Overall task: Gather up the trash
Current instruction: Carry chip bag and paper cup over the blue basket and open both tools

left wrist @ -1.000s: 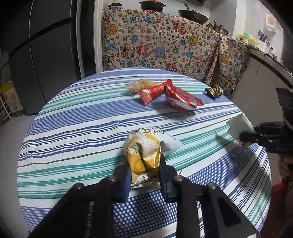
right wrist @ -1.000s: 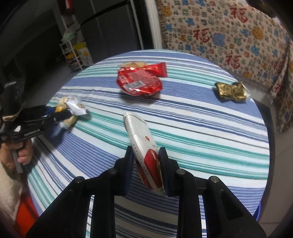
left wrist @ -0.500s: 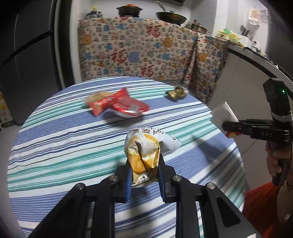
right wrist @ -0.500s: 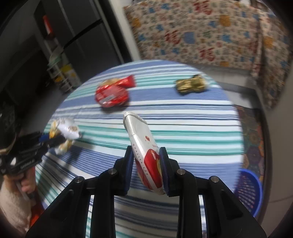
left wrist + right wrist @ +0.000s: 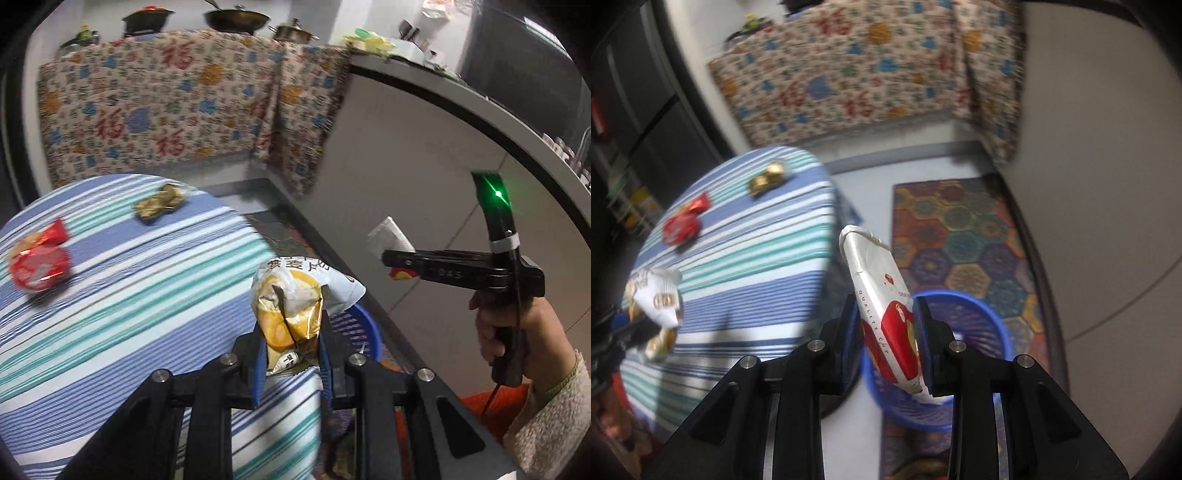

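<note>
Blue-and-teal striped tablecloth [image 5: 110, 295], blue basket [image 5: 979, 306], seemingly gold wrapper [image 5: 768, 177]

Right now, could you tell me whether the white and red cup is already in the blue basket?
Not yet. The cup is clamped in the right hand-held gripper, above the basket.

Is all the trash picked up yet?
Not yet. The left gripper holds a yellow wrapper and the right gripper holds a flattened paper cup, both near the blue basket. Nothing shows in the basket yet. A red wrapper and a gold wrapper are left on the table.
</note>
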Demonstrator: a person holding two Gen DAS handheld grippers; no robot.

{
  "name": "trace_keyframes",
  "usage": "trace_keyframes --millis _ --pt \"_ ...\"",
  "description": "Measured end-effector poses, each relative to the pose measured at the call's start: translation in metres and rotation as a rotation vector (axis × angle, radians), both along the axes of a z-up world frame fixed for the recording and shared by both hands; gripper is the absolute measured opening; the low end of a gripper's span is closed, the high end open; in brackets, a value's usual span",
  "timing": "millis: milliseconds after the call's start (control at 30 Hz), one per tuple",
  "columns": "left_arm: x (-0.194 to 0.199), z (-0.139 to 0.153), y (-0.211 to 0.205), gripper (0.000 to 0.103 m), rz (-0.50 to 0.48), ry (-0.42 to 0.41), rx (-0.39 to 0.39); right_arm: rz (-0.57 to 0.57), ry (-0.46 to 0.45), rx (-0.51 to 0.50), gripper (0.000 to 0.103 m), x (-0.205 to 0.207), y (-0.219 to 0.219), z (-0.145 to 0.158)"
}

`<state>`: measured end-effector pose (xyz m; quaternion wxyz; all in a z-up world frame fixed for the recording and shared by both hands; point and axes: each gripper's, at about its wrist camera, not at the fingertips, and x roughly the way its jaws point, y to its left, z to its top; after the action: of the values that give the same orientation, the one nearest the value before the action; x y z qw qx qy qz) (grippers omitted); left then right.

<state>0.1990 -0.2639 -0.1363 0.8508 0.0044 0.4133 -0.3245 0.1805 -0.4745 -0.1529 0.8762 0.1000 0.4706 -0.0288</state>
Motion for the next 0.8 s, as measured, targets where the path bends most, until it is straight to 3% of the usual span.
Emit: trace_keyframes --millis 300,800 --pt "0.016 -0.038 -0.105 0.024 -0.073 0.046 0.042 -0.150 0.030 0.103 0.030 -0.014 -0.078 -0.040" --pt "0.030 -0.089 -0.155 0.024 -0.110 0.076 0.107 -0.196 0.078 0.109 0.033 -0.008 -0.104 -0.056"
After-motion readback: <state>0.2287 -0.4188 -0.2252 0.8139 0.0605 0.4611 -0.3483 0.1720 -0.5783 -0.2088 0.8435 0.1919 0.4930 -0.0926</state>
